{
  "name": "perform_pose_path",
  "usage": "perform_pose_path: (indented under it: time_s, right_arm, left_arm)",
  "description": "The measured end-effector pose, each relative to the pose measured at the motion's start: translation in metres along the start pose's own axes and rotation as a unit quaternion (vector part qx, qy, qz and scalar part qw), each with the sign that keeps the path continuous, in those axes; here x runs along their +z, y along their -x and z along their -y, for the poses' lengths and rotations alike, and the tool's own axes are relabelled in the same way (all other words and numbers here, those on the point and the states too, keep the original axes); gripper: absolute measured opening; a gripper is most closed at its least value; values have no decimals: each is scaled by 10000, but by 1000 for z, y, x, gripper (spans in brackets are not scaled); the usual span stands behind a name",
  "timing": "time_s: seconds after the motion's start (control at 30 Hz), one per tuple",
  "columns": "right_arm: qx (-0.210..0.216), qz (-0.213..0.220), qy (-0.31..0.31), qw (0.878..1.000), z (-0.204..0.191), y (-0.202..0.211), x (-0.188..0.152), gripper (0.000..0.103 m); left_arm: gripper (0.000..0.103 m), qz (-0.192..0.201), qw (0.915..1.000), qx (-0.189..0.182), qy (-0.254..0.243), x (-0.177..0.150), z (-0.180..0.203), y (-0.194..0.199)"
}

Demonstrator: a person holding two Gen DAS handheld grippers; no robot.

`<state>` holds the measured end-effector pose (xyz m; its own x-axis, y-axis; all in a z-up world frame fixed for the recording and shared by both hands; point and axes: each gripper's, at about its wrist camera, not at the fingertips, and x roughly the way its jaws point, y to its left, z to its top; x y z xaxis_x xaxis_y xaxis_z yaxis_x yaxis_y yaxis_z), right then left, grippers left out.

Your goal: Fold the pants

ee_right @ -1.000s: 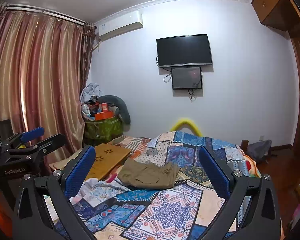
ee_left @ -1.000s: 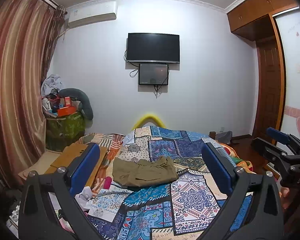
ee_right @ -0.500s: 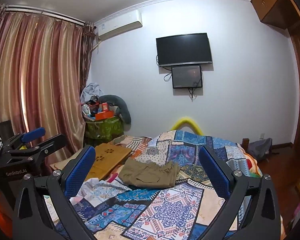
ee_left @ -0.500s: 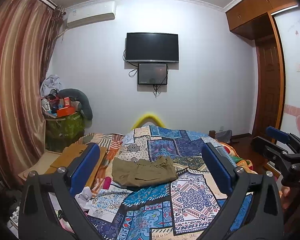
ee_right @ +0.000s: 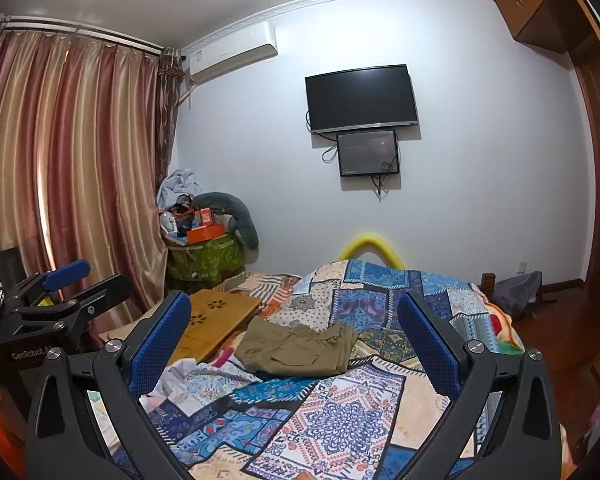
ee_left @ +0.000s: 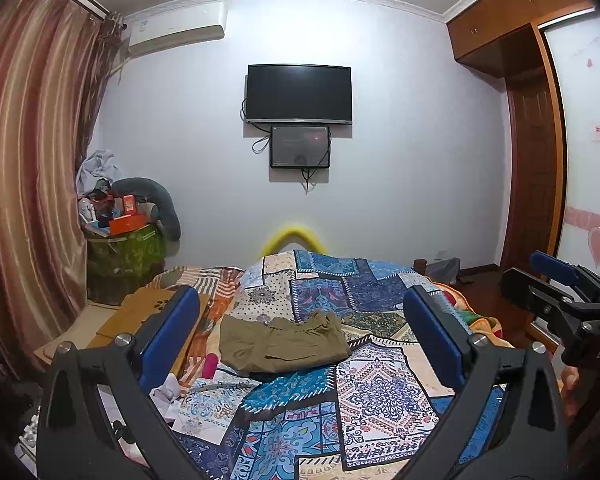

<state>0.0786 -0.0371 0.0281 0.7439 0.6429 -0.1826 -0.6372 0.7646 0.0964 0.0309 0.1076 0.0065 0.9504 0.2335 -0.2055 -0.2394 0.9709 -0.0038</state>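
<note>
1. Left gripper [ee_left: 300, 340]: its jaws stand wide apart and hold nothing. It is raised above the near end of the bed, well apart from the garment. In the right wrist view its body shows at 9 o'clock.

2. Wooden lap tray [ee_right: 216, 320]: lies at the left edge of the bed, at 10 o'clock from the garment, near it but apparently not touching.

3. Pants [ee_left: 280, 344]: olive-khaki, lying on the patchwork quilt [ee_left: 380, 392] near the middle of the bed, at 12 o'clock from both grippers. They form a compact rectangular bundle, layers stacked, with the waistband bunched along the far edge and a pocket flap uppermost.

4. Right gripper [ee_right: 294, 344]: its jaws are likewise wide and empty, raised well short of the garment. In the left wrist view its body shows at 3 o'clock.

5. Progress, judged: the folding appears essentially done, since the garment lies as a neat stack and neither tool is on it. What may remain is smoothing the rumpled far edge; whether a further fold is intended cannot be told.
</note>
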Motion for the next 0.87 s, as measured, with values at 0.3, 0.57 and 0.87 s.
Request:
perform_pose_path:
  time_s: [0.3, 0.57, 0.87]
  right_arm:
    - [10, 3, 4, 10000, 0, 1, 0, 103]
    - [11, 12, 16, 10000, -2, 1, -1, 103]
    - [11, -27, 7, 10000, -2, 0, -2, 103]
  left_arm:
    - [103, -18, 10000, -55, -23, 1, 1, -1]
    - [103, -74, 9999, -134, 33, 0, -1, -2]
    - [103, -101, 9998, -144, -19, -2, 1, -5]
